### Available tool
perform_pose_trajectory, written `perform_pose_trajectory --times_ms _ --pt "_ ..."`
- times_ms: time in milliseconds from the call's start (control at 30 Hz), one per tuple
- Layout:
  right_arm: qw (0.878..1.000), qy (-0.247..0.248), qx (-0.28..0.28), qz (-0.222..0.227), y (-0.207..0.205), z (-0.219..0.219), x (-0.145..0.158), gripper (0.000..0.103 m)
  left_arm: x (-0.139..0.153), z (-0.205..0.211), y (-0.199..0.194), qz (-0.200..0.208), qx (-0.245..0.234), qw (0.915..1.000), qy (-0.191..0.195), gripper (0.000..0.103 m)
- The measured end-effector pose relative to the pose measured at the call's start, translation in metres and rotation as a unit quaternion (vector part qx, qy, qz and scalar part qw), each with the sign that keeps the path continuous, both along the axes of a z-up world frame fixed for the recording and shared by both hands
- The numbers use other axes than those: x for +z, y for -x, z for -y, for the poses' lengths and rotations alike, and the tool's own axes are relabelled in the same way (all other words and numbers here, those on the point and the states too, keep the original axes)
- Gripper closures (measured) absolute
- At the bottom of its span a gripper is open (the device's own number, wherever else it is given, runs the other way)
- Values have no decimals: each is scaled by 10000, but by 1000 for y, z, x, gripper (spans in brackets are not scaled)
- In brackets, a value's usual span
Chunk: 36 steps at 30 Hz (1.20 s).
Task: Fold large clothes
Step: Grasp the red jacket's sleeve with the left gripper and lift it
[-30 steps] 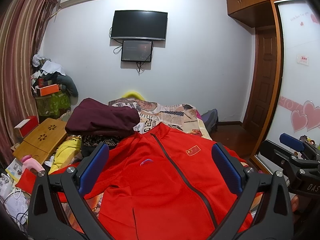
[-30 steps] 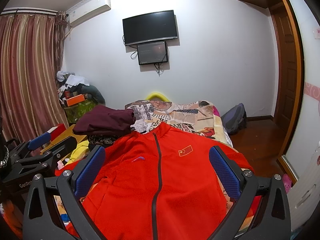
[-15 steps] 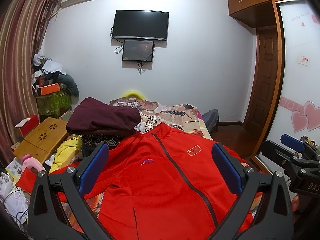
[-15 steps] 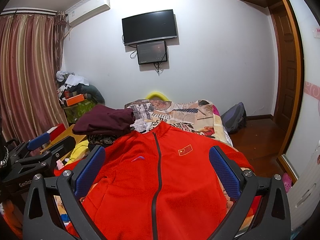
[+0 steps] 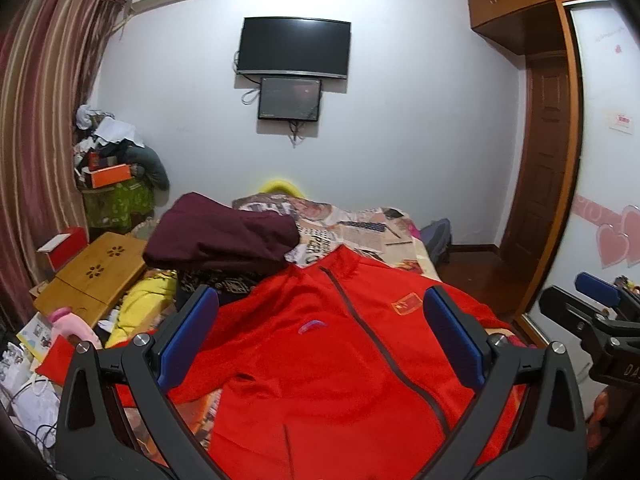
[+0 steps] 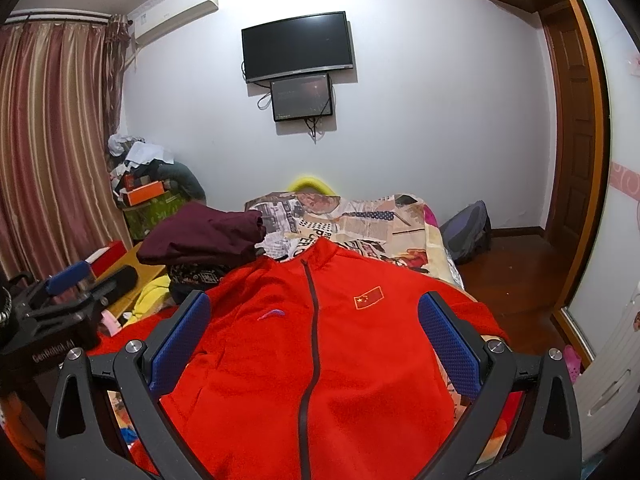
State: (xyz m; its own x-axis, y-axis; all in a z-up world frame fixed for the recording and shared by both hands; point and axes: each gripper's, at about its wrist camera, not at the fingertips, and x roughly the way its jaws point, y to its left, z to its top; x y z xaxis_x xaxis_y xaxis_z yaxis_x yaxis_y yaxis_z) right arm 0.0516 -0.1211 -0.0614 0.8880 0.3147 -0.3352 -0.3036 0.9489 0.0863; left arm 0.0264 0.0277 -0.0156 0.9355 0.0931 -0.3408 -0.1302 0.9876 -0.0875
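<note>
I have the red jacket [image 6: 320, 352] laid front-up on the bed [image 6: 400, 228], zipper closed, collar at the far end and the hem running out of view under my cameras. Nothing is folded yet, by my reading.

What worries me most is the clutter on the left. A folded maroon garment [image 6: 200, 236] sits just beyond the jacket's far left shoulder, with a yellow cloth [image 5: 140, 308] near the left sleeve. If I sweep that sleeve inward carelessly, I could drag one of them along or snag the fleece on it. The right sleeve looks to hang close to the right edge of the bed; a weak pinch there and I'd expect it to slide off toward the floor. The fabric looks thick, so a shallow bite could catch only the top layer and leave a lumpy fold.

The left tongs [image 5: 320, 332] are spread wide and carry nothing, hovering above the jacket's chest, pointed toward the far wall and the television [image 5: 294, 48]. The right tongs [image 6: 316, 328] are likewise spread and empty, held level over the middle of the jacket, roughly astride the zipper. Each rig shows in the other's view: the right one at the right edge of the left camera, the left one at the left edge of the right camera, so the two sit side by side, apart from each other, neither touching cloth.
</note>
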Motion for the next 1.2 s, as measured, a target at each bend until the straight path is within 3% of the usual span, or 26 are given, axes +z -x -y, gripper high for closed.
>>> perform_pose_trajectory --times_ms 267,400,600,667,767,867,967,1033,1100,1200 --pt "9995 170 -85 -253 -29 -4 -5 0 -3 -64 -21 -16 785 9969 103 0" --pt "9986 293 -180 -396 -47 -8 -10 0 -12 -113 -27 -107 1458 9892 74 0" --pt "9952 631 -325 -673 -74 -22 -24 0 -52 -210 -29 -546 2719 9604 278 0" --pt "9938 729 -352 -763 -84 -27 -29 0 -74 -235 -31 -817 2861 9540 370 0" --pt "9914 859 -383 -907 -98 -36 -36 0 -113 -280 -29 -1258 3077 9394 839 0" --pt "9879 1028 -403 -1092 -111 -46 -46 0 -160 -331 -20 -1664 3341 9140 1593 0" --pt "9843 1100 -403 -1317 -123 -53 -56 0 -203 -370 -5 -2006 3672 8836 2103 0" --pt "9824 1066 -399 -1481 -128 -55 -62 0 -228 -386 4 -2176 3781 8657 2454 6" --pt "9802 1012 -405 -1655 -134 -56 -69 0 -259 -409 15 -2287 3843 8396 3082 13" --pt "9764 932 -421 -1903 -142 -56 -78 0 -290 -429 29 -2265 3924 8109 3703 18"
